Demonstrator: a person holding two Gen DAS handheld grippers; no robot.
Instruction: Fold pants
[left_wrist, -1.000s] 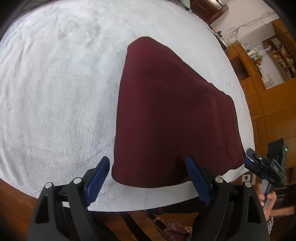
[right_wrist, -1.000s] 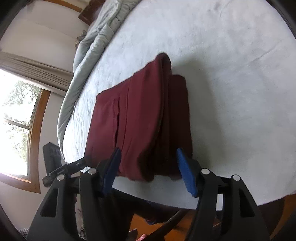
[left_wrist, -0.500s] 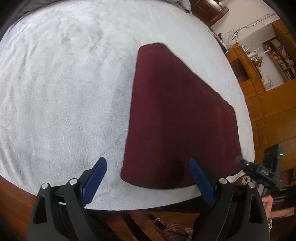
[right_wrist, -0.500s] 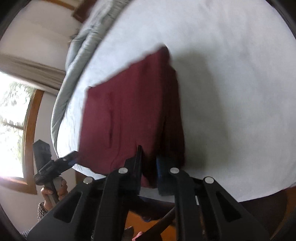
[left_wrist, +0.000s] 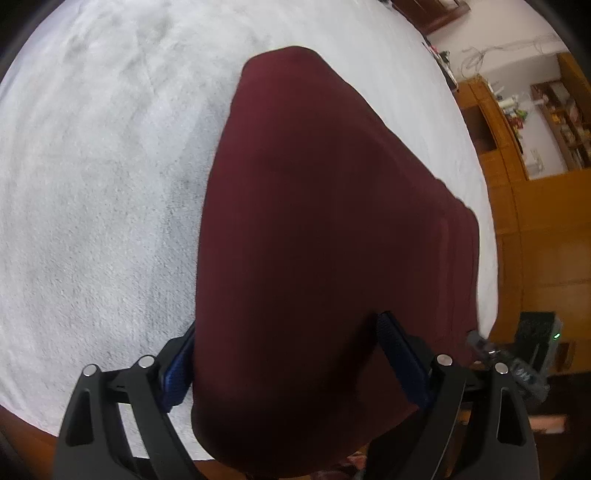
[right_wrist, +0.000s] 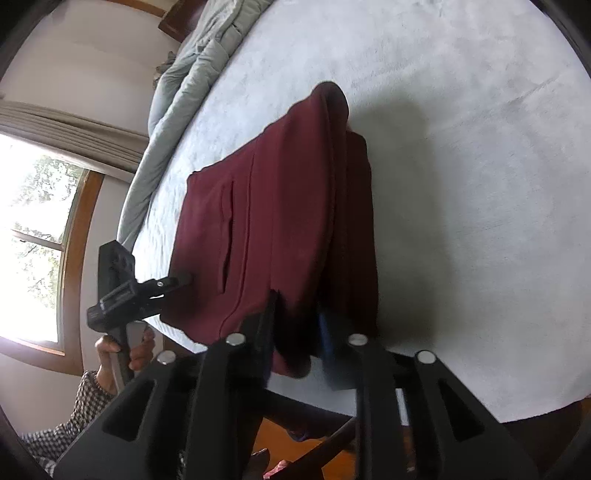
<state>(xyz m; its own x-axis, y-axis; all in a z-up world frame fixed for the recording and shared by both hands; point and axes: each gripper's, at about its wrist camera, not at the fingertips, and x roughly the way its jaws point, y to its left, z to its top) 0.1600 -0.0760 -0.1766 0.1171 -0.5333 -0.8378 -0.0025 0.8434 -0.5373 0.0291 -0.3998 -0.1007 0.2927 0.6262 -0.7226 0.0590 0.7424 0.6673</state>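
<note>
The right gripper (right_wrist: 295, 328) has a thick fold of the maroon pants (right_wrist: 280, 221) between its 2 blue pads; its jaws have just been opening a little from a tight squeeze, and the pads look pressed on the cloth still. The left gripper (left_wrist: 288, 358) stands with its jaws wide apart, the near end of the pants (left_wrist: 325, 240) lying between the 2 pads, which straddle the cloth without pinching it.

Only the right wrist view shows the stacked layers at the pants' edge, a pocket slit, the person's hand (right_wrist: 125, 347) on the other handle, a checked sleeve (right_wrist: 70, 417), 1 window (right_wrist: 33, 251) and a rumpled grey quilt (right_wrist: 184, 85). Only the left wrist view shows the wooden shelving (left_wrist: 535, 155).

There is 1 pair of pants, folded, on 1 white blanket (left_wrist: 92, 184) near its front edge. The left pad is half hidden behind the cloth; the shelf contents are too small to tell.
</note>
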